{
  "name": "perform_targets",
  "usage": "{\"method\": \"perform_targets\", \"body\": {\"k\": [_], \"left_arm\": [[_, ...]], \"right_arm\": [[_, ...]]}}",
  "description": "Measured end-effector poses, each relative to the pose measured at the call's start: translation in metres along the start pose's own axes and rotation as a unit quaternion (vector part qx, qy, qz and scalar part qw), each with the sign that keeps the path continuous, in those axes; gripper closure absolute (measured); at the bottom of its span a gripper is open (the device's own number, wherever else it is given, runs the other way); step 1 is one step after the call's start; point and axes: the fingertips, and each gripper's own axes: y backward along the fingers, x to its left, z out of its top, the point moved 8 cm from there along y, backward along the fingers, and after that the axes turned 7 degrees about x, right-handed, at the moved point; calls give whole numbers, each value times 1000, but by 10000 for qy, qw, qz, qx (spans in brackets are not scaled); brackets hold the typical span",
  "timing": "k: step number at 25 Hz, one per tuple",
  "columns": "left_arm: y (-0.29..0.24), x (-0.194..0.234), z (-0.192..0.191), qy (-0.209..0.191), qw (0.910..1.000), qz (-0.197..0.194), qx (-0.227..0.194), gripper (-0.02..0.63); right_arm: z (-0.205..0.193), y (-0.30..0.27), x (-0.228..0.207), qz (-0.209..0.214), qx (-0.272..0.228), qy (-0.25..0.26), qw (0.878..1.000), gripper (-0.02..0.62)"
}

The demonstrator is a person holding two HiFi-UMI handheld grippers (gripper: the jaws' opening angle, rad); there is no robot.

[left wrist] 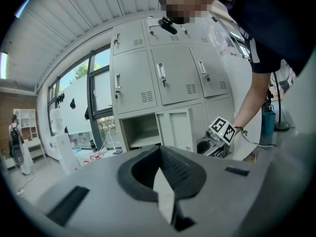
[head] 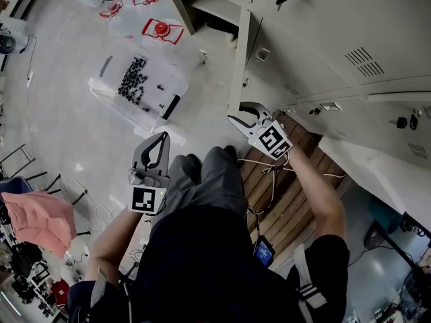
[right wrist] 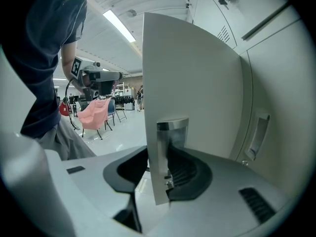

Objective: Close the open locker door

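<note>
The open locker door (head: 237,59) stands edge-on from the grey lockers (head: 337,39), beside its empty compartment (head: 209,12). My right gripper (head: 240,113) is at the door's free lower edge. In the right gripper view the door (right wrist: 192,83) and its metal latch plate (right wrist: 165,147) run down between the jaws, and the gripper (right wrist: 160,174) is shut on that edge. My left gripper (head: 161,140) hangs away from the lockers over my knee, shut and empty. The left gripper view shows it (left wrist: 160,181) facing the open compartment (left wrist: 140,131) and the door (left wrist: 180,127).
A wooden pallet (head: 289,180) with a loose cord lies under my right arm. On the floor are a clear sheet with black parts (head: 138,79), red items (head: 161,29) and a chair with pink cloth (head: 37,221). A white panel (head: 377,173) leans at the right. A person (left wrist: 15,142) stands far off.
</note>
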Motion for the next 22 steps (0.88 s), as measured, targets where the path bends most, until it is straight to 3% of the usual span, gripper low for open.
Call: {"method": "perform_targets", "body": {"k": [12, 22], "left_arm": [[-1, 15, 1, 59, 9999, 120, 29, 603], [0, 39, 9, 183, 9988, 445, 3, 603]], "right_arm": [[14, -24, 12, -405, -23, -363, 9985, 468], [34, -57, 16, -622, 44, -503, 9968, 469]]}}
